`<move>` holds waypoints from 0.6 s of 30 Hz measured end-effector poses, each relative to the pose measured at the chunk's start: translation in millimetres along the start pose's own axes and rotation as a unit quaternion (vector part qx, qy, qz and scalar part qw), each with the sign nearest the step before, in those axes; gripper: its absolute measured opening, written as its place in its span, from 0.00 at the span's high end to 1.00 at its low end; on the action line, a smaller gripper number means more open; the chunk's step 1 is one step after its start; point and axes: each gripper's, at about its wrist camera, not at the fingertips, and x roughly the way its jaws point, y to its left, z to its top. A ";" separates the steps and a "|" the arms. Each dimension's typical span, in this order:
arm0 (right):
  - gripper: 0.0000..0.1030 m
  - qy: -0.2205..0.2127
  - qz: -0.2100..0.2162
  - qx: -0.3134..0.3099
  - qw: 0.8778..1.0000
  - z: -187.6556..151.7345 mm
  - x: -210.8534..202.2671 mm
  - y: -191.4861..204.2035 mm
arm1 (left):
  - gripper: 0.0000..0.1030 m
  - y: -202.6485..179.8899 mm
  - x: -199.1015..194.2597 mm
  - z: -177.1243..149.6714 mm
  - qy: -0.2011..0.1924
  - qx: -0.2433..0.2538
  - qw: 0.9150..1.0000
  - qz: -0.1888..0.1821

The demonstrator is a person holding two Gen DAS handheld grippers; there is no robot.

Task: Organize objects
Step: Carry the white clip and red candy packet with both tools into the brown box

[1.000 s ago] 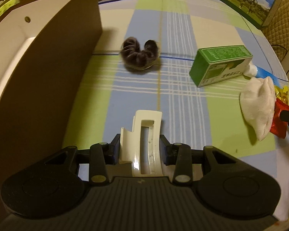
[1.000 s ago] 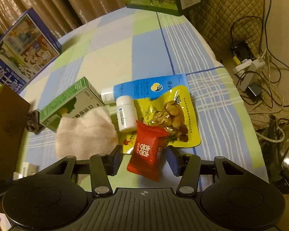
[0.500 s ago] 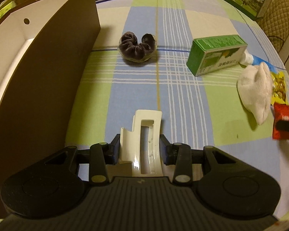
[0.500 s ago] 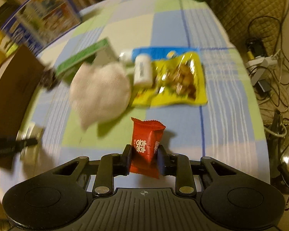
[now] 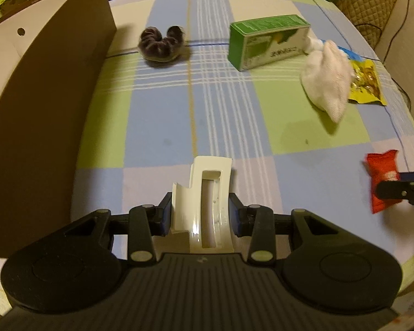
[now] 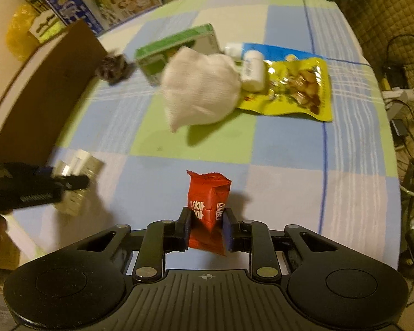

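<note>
While the left tongs (image 5: pixel 201 218) pinch one cream plastic clip (image 5: pixel 204 204) above the checked worktop (image 5: pixel 162 127), one dark scrunchie (image 5: pixel 161 44), one green box (image 5: pixel 267 41) and one white cloth (image 5: pixel 327 82) lie beyond, beside one brown box (image 5: pixel 41 104). In the right view, the right tongs (image 6: pixel 205 230) clamp one red snack packet (image 6: pixel 207 209); one yellow nut pouch (image 6: pixel 298 91) and one white bottle (image 6: pixel 252 70) lie farther off.

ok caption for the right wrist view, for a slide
Right gripper holds a red snack packet above the checked tablecloth.
</note>
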 end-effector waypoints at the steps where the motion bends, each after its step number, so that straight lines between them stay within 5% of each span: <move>1: 0.80 -0.001 0.003 -0.003 1.000 0.5 -1.2 2.6 | 0.66 -0.4 -1.6 -1.3 0.000 0.000 1.000 -0.005; 18: 0.86 -0.041 0.047 -0.036 0.997 14.8 -22.8 52.9 | 0.66 16.1 -70.5 0.0 -0.071 -0.014 0.997 -0.038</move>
